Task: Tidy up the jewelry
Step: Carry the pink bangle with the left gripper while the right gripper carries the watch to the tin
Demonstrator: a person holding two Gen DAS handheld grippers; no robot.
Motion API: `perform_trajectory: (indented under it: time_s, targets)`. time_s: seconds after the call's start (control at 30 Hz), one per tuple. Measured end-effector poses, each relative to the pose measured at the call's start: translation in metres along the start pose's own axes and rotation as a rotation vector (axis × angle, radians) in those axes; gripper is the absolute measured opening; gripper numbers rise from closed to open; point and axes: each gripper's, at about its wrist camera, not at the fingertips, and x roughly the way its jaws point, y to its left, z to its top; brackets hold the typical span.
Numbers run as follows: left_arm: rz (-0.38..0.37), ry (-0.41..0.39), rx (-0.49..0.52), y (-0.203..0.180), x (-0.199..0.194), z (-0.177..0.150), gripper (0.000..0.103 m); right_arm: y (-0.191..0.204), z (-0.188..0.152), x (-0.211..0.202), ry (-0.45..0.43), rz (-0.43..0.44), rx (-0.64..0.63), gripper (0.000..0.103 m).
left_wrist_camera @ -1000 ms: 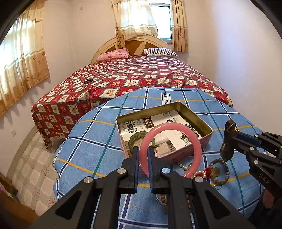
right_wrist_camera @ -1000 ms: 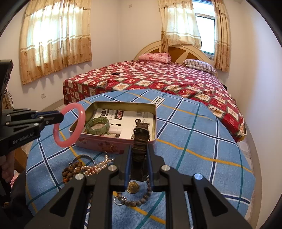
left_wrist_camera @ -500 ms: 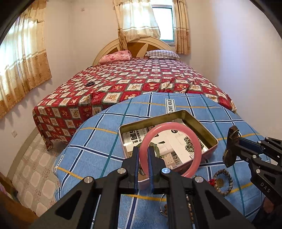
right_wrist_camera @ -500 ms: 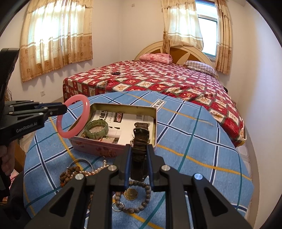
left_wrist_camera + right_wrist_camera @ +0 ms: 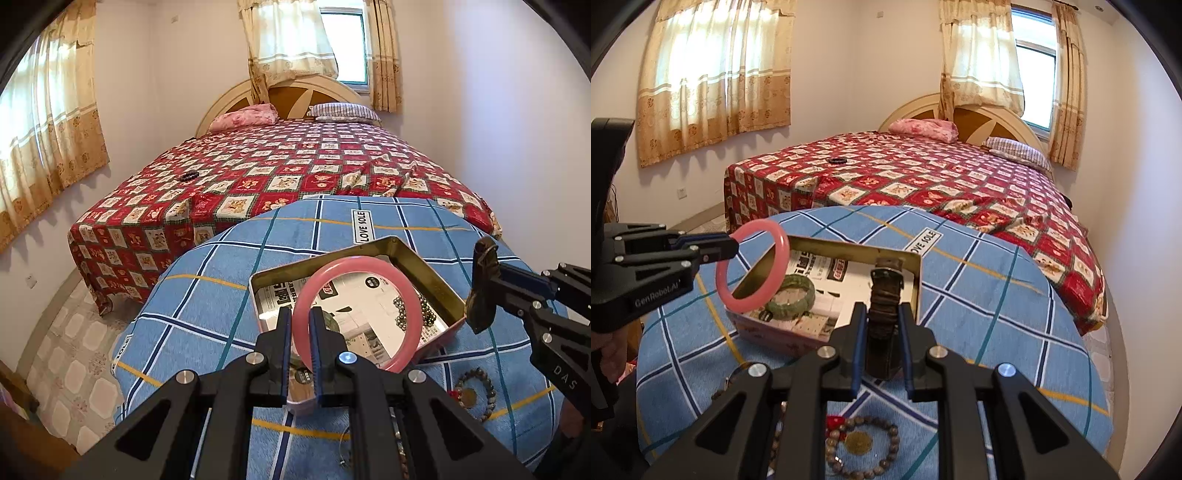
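My left gripper is shut on a pink bangle and holds it upright over the near left edge of an open metal tin. The bangle also shows in the right wrist view. The tin is lined with printed paper and holds a green bangle and a dark bead string. My right gripper is shut on a brown watch strap, held above the tin's near right side. The strap shows in the left wrist view.
The tin stands on a round table with a blue checked cloth. A bead bracelet with a coin and other beads lie on the cloth near me. A bed with a red quilt stands behind the table.
Both grippers have risen and moved forward with the bangle and the strap, so they now hang over the tin. The loose beads on the cloth have dropped lower in view.
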Motion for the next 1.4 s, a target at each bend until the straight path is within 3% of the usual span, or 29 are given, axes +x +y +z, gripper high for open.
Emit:
perform_trajectory:
  time_s: [0.73, 1.4]
  targets:
    - [0.024, 0.031, 0.004, 0.003, 0.038, 0.015, 0.009, 0.010, 0.022, 0.031, 0.027, 0.012, -0.036, 0.019]
    - [0.032, 0.109, 0.007, 0.002, 0.077, 0.010, 0.009, 0.005, 0.017, 0.070, 0.100, 0.009, -0.024, 0.019]
